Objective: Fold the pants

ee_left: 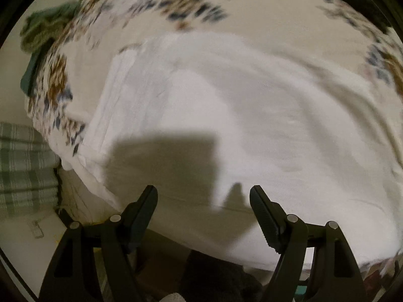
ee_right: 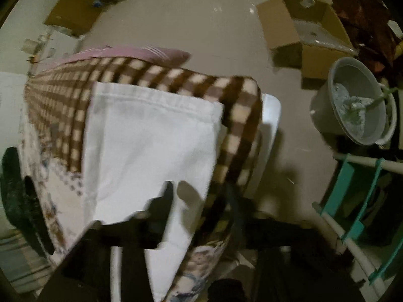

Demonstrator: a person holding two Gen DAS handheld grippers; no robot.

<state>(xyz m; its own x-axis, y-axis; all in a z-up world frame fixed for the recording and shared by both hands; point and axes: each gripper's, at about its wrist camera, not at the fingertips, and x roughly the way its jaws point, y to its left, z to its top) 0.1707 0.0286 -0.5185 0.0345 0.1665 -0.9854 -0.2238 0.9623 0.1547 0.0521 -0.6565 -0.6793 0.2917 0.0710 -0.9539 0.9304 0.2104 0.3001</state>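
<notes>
Cloth: white cotton pants point(ee_left: 226, 105), soft, limp, light.
Hold: hem edge point(ee_right: 156, 95).
My left gripper point(ee_left: 204, 201): fingers apart, empty.
My right gripper point(ee_right: 199, 201): too blurred, cannot tell.

The supporting surface is a bed covered by a cream floral sheet point(ee_left: 252, 15) with blue and brown print. White pants point(ee_left: 252, 115) lie spread flat directly on the sheet. A green crumpled cloth point(ee_left: 45, 29) sits at the sheet's far left edge. In the right wrist view, a brown-and-cream checkered blanket point(ee_right: 156, 75) lies across the bed end, with the hemmed white pant leg point(ee_right: 151, 138) resting on it. A pink striped cloth point(ee_right: 141, 52) lies beyond the blanket.
</notes>
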